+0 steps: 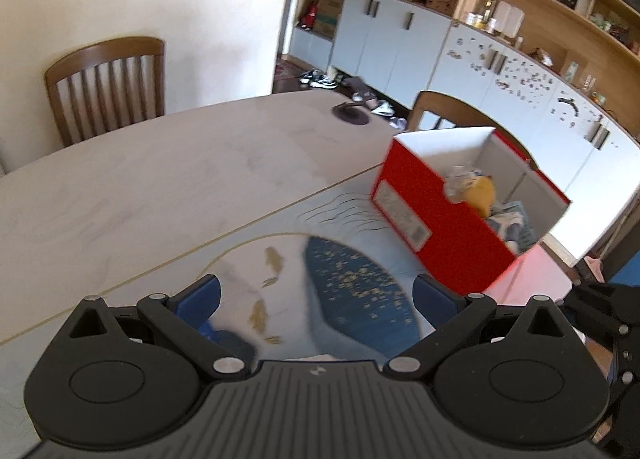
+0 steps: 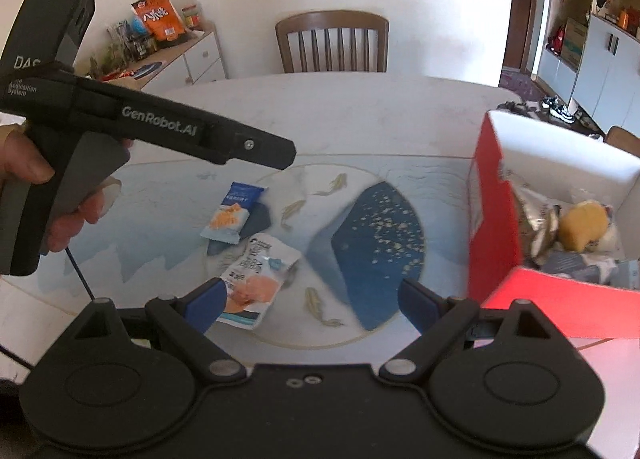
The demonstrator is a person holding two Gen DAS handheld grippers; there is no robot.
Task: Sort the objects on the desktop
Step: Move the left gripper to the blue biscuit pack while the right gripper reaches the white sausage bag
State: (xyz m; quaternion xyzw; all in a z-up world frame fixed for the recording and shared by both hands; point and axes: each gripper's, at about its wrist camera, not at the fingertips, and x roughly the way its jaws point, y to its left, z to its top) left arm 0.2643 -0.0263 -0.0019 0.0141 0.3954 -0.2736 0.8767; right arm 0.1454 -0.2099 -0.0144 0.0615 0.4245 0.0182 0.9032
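Lowering the right gripper (image 2: pixel 312 295), jaws spread and empty, we should straddle the pink sachet (image 2: pixel 256 279) on the mat mid-surface, then carry it to the red box (image 2: pixel 492 219); left gripper (image 1: pixel 316 299) hovers spread too.

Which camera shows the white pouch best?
The right wrist view: the white pouch lies flat on the mat, just ahead of the open right gripper, near a blue packet. The left wrist view shows no pouch, only the mat and red box.
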